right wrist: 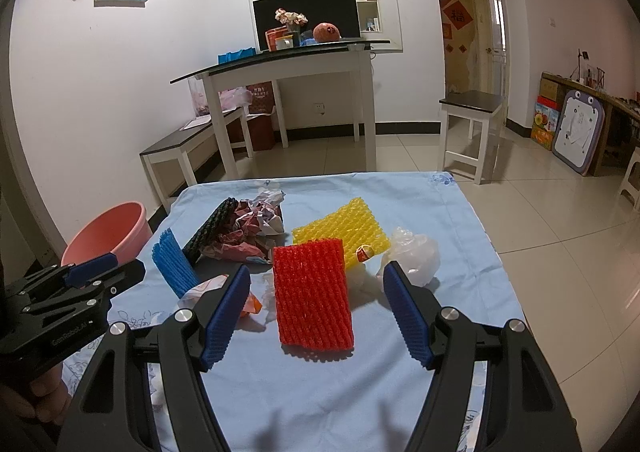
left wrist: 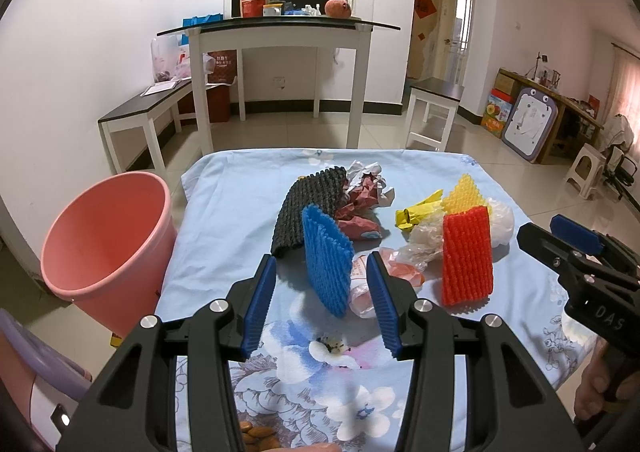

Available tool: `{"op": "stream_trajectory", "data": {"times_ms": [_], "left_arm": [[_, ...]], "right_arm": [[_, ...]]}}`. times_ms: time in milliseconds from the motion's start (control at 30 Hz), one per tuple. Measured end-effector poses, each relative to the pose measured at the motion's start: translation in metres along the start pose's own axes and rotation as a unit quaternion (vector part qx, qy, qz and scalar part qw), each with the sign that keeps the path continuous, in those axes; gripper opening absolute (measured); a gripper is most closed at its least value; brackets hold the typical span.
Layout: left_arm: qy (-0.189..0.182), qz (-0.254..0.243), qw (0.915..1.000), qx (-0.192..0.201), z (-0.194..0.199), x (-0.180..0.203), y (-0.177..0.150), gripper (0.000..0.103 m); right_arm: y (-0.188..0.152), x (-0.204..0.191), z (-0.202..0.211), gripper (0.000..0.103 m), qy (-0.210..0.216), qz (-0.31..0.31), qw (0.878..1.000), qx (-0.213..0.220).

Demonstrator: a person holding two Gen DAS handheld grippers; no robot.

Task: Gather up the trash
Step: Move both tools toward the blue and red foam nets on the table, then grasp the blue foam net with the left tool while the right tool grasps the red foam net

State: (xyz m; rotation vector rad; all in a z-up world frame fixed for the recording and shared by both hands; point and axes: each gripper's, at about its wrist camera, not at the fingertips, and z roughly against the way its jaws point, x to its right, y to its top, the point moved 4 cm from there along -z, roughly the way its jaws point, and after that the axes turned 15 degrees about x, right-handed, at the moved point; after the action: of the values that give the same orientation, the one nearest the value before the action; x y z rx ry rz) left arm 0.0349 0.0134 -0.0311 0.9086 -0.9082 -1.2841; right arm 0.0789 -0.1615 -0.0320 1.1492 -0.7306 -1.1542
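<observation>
nothing binned yet, pink bucket (left wrist: 108, 248) looks empty beside the counter (right wrist: 460, 212). blue foam net (left wrist: 326, 260), red foam net (right wrist: 312, 296), wrappers all on top. left gripper (left wrist: 322, 304) & right gripper (right wrist: 316, 316) fingers wide open, holding nothing. whole pile left.

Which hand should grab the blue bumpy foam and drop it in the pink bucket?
Probably the left gripper: the blue foam stands just beyond its open fingers, and the pink bucket is on its side.

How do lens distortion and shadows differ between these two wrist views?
Left wrist view: walls and pink bin bow outward, dark vignette corners, soft shadow under the blue foam net. Right wrist view: same bowing, dimmer, gripper shadows darken the tablecloth at the bottom.
</observation>
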Motion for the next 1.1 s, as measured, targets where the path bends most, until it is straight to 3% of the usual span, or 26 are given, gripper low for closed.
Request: {"op": "stream_trajectory", "data": {"times_ms": [567,900,1100], "left_arm": [[-0.021,0.007,0.9997,0.013,0.004,-0.002,-0.001,0.048],[-0.03,0.044,0.9985,-0.011,0.009,-0.021,-0.018,0.048],[-0.051,0.049,0.9973,-0.018,0.006,-0.008,-0.016,0.048]], "right_arm": [[0.001,-0.001,0.0,0.068,0.004,-0.001,1.0,-0.002],[-0.006,0.002,-0.004,0.068,0.013,-0.009,1.0,-0.014],[-0.012,0.003,-0.01,0.067,0.021,-0.011,0.999,-0.022]]}}
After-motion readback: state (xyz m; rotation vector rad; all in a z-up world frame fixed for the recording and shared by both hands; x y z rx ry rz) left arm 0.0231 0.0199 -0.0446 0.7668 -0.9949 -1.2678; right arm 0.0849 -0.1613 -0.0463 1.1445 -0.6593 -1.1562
